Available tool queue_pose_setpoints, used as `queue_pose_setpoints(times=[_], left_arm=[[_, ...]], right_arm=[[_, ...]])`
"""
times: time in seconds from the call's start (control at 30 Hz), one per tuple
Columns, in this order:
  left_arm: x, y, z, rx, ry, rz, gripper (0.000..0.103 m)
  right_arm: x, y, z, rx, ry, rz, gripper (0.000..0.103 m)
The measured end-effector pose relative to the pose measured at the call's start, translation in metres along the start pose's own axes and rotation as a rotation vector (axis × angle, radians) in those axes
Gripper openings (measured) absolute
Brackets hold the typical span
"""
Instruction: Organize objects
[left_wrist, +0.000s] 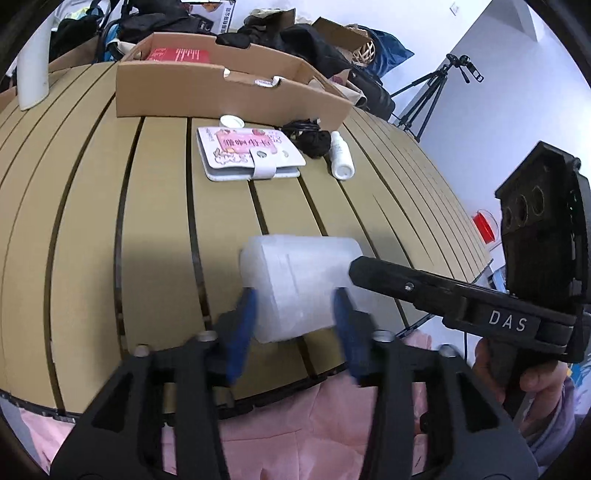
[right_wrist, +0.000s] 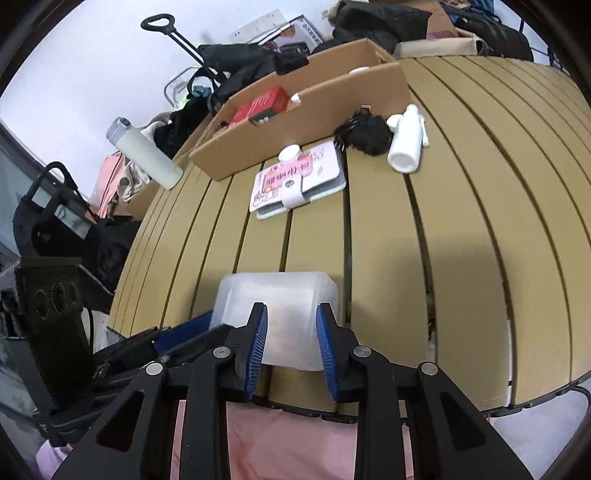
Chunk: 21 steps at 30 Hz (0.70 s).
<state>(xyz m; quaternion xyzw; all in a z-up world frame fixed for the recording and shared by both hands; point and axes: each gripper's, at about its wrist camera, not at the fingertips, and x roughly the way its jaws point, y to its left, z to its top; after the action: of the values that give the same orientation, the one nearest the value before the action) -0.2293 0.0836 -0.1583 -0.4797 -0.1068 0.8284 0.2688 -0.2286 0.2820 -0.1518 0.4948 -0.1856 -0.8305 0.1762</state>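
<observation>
Item: translucent plastic box (left_wrist: 301, 284), near table (left_wrist: 147, 206) edge. Left gripper (left_wrist: 295, 317) straddles it; contact unclear. Right gripper (right_wrist: 291, 343) spread at its near side. Step: grasp. Next, likely: close, carry to far cardboard box (left_wrist: 221, 92).

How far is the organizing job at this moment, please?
Looks done: a red box and small white items already lie in the cardboard box. In hand: both claws, left and right, flank the translucent container at the table's near edge; a firm grip cannot be told. Left: the pink wallet, white bottle, black cable bundle and white cap lie on the table.
</observation>
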Motion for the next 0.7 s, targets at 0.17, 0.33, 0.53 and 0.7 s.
queue_pose_setpoints(times=[0.17, 0.33, 0.53, 0.7], left_arm=[[-0.008, -0.002, 0.000, -0.015, -0.027, 0.010, 0.030], [-0.044, -0.003, 0.046, 0.009, -0.171, -0.021, 0.029], [-0.045, 0.025, 0.174, -0.019, -0.240, 0.031, 0.028], [-0.005, 0.061, 0.238, -0.052, -0.175, 0.121, 0.028]], right_arm=[[0.009, -0.004, 0.000, 0.023, 0.025, 0.027, 0.033], [-0.019, 0.019, 0.027, -0.052, -0.073, 0.044, 0.033], [-0.007, 0.061, 0.142, -0.151, -0.143, 0.072, 0.032], [0.049, 0.072, 0.221, -0.140, -0.138, 0.057, 0.032]])
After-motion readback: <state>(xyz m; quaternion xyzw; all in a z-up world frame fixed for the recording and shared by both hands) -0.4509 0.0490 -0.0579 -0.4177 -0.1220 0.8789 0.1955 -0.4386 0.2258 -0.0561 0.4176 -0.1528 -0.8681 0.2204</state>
